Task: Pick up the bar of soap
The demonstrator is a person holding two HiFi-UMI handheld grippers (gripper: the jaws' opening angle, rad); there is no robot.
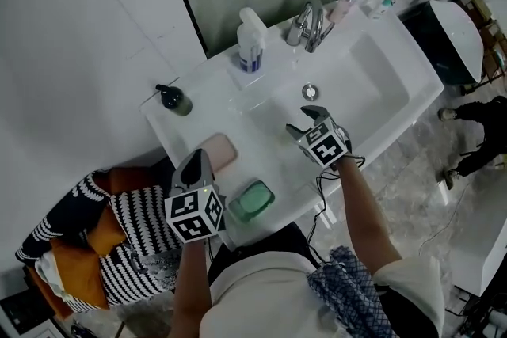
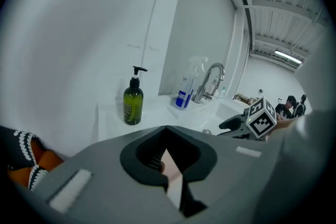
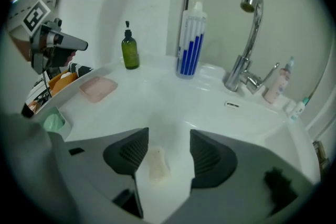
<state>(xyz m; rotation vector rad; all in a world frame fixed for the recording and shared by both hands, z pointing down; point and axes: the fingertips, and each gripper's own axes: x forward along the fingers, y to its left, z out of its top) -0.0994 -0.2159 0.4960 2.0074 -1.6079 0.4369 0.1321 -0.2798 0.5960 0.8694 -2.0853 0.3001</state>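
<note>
Soap bar on the basin floor, right tongs spread above it.
Bar of soap [image 3: 157, 165], pale, is seen lying in the basin in front of the faucet [image 3: 240, 70], framed by the wide-set jaws of the right gripper [image 3: 165, 147] and touched by neither pad. Left gripper [image 1: 196, 157], jaws drawn together, is held well left of the faucet, over a pink dish [image 1: 219, 150].
</note>
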